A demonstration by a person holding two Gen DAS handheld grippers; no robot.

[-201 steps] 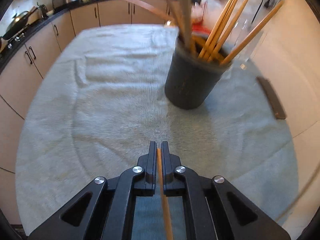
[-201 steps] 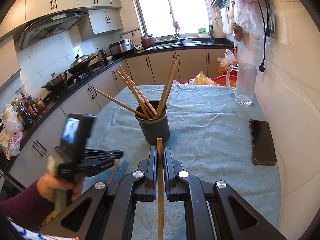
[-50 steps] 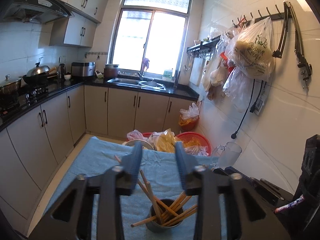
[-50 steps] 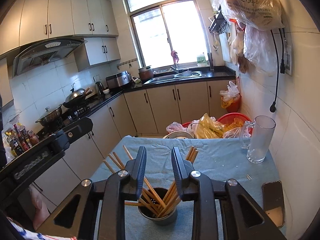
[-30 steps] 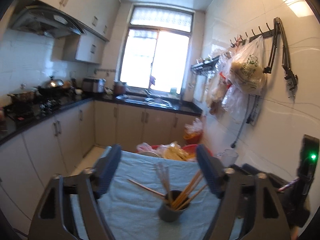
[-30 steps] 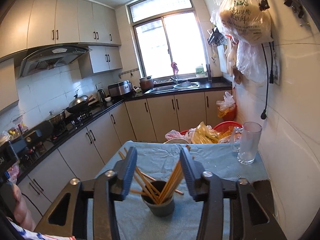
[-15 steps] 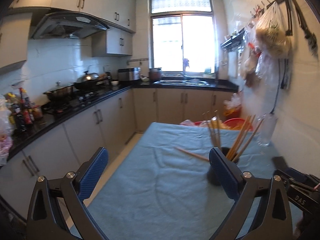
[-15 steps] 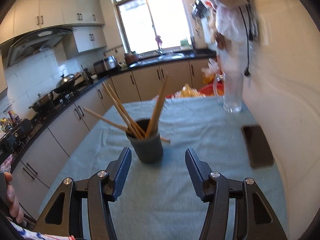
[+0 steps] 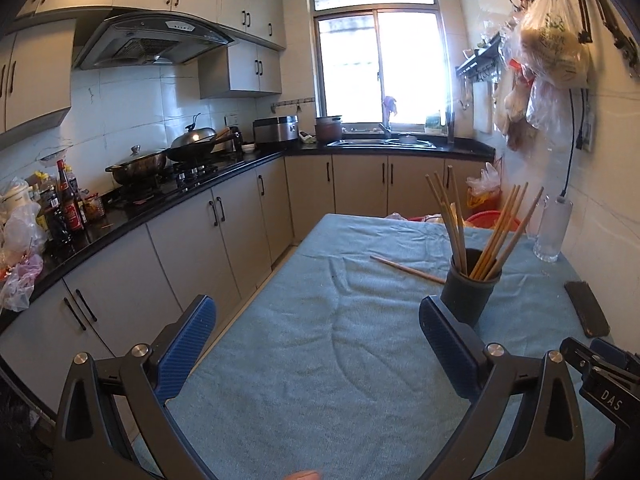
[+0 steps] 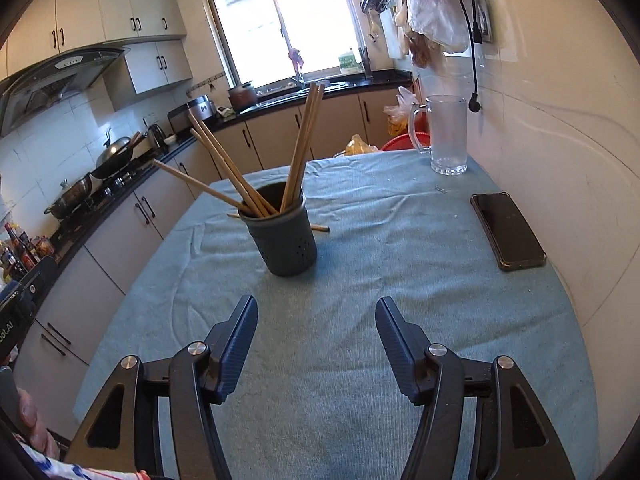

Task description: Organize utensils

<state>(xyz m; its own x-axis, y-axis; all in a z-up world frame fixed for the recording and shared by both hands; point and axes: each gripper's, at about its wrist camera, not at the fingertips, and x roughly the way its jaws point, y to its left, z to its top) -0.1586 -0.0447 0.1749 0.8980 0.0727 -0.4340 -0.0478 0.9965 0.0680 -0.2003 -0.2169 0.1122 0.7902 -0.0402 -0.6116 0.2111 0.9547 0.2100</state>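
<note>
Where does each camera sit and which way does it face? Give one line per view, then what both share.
Left wrist: on the left gripper, facing down the kitchen to the window; its open blue-padded fingers frame the teal tablecloth.
Right wrist: on the right gripper, angled down at the table by the wall; its open fingers show.
Shared: dark grey cylindrical holder of wooden chopsticks, loose chopstick, glass mug, black phone.

White "DAS" on the right gripper [image 9: 608, 384] body (left wrist view), nothing else legible
</note>
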